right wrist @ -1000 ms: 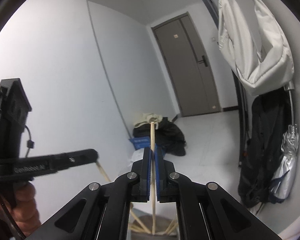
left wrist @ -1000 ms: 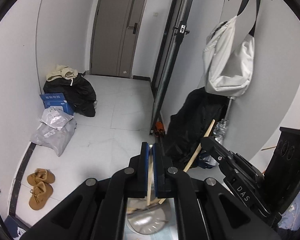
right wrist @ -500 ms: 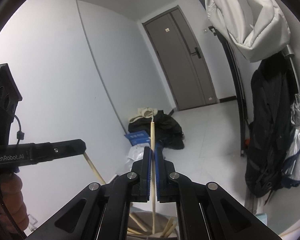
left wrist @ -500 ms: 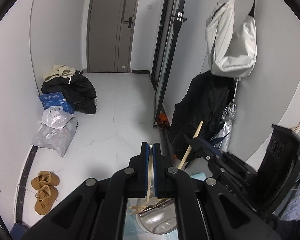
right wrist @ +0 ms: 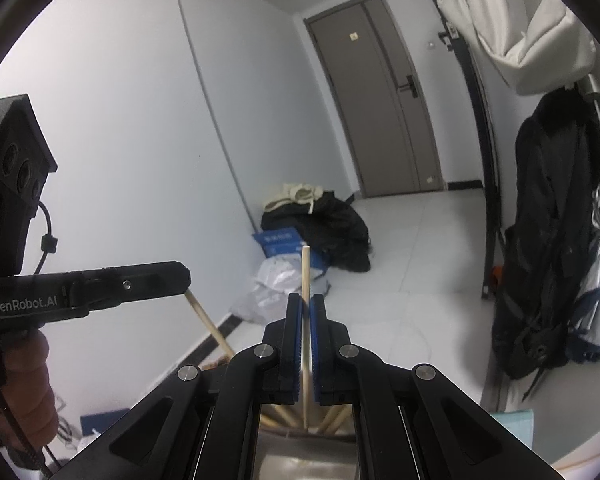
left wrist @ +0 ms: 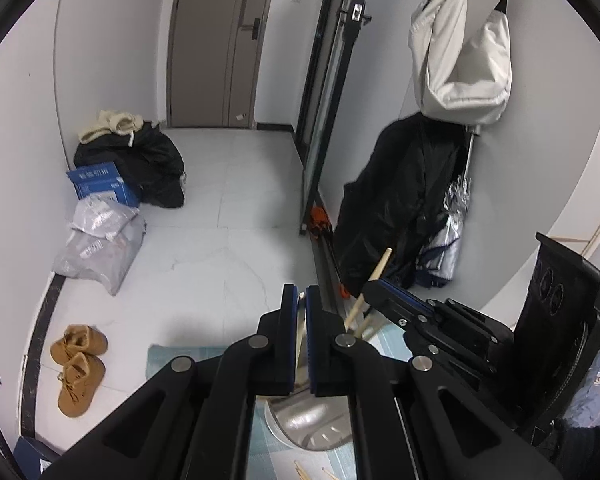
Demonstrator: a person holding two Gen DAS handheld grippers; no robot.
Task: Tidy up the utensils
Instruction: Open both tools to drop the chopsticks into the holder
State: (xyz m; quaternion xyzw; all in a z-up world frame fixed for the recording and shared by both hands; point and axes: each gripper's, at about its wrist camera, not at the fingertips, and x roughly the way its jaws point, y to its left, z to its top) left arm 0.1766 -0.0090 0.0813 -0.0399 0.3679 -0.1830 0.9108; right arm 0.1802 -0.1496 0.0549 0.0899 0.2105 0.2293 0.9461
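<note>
My left gripper (left wrist: 300,300) is shut on a wooden chopstick (left wrist: 299,340) that runs down into a steel cup (left wrist: 312,424) below it. My right gripper (right wrist: 306,306) is shut on another wooden chopstick (right wrist: 306,276), upright, its lower end among several chopsticks in the steel cup (right wrist: 300,460). In the left wrist view the right gripper (left wrist: 384,292) sits just to the right, its chopstick (left wrist: 380,266) sticking up. In the right wrist view the left gripper (right wrist: 180,280) is at the left with its chopstick (right wrist: 208,320) slanting down.
A light blue mat (left wrist: 180,364) lies under the cup, with loose chopsticks (left wrist: 300,470) on it. On the floor are brown shoes (left wrist: 76,364), grey bags (left wrist: 100,240), a blue box (left wrist: 100,186) and dark clothes (left wrist: 140,160). A black coat (left wrist: 396,200) and white bag (left wrist: 464,52) hang at right.
Both grippers have tilted downward over the cup, still shut on their chopsticks. The right gripper has come closer to the left one.
</note>
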